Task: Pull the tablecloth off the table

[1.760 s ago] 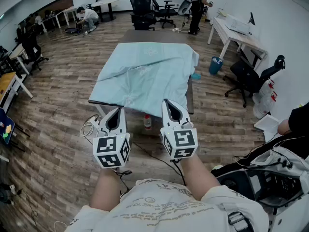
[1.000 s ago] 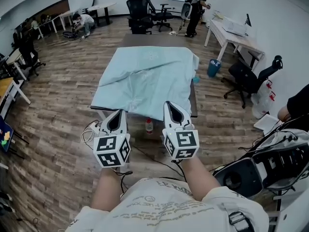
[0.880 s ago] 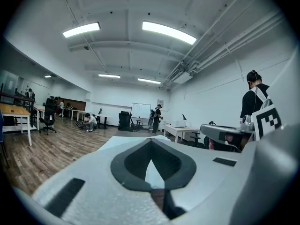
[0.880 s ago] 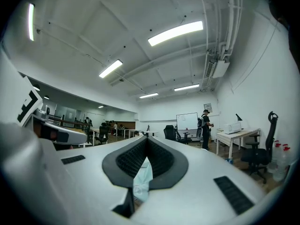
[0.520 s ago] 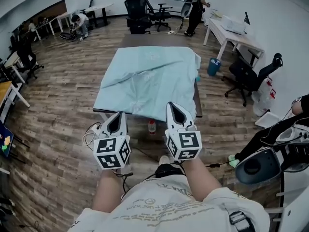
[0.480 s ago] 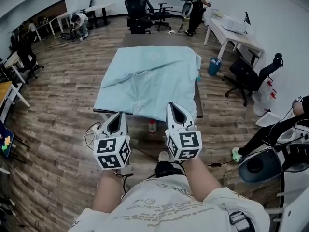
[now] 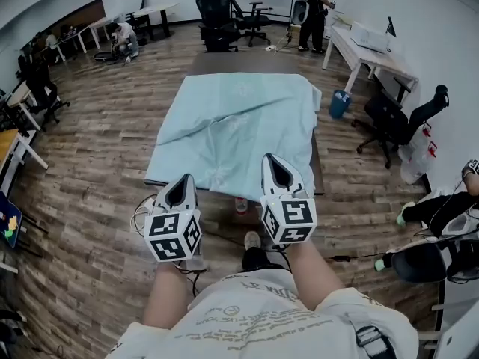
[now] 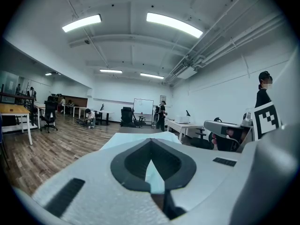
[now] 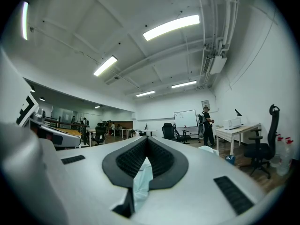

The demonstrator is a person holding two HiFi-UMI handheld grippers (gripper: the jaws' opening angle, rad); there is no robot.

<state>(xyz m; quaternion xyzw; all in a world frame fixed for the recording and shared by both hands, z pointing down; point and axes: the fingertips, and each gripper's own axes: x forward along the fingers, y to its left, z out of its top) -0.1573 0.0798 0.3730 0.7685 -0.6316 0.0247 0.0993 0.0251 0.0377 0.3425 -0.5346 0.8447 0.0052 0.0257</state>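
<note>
A rumpled light-blue tablecloth (image 7: 232, 118) covers most of a brown table (image 7: 243, 62), whose far end is bare. The cloth's near edge hangs over the table's front. My left gripper (image 7: 182, 180) sits at that near edge toward its left, and my right gripper (image 7: 272, 159) at its right part. Both are shut. In the left gripper view the gripper (image 8: 151, 161) has a sliver of pale cloth in its jaws, with the tablecloth (image 8: 136, 137) stretching away ahead. In the right gripper view the gripper (image 9: 146, 158) pinches a wrinkled fold of tablecloth (image 9: 140, 182).
A bottle (image 7: 240, 204) stands on the floor under the table's front. Cables (image 7: 138, 212) lie at the left. To the right are a blue bin (image 7: 340, 103), an office chair (image 7: 397, 118) and a desk (image 7: 374, 47). A person (image 7: 314, 10) stands at the back.
The table and cloth have come a little nearer and shifted right in the head view. Both grippers stay shut at the cloth's near edge. A seated person at the right has moved.
</note>
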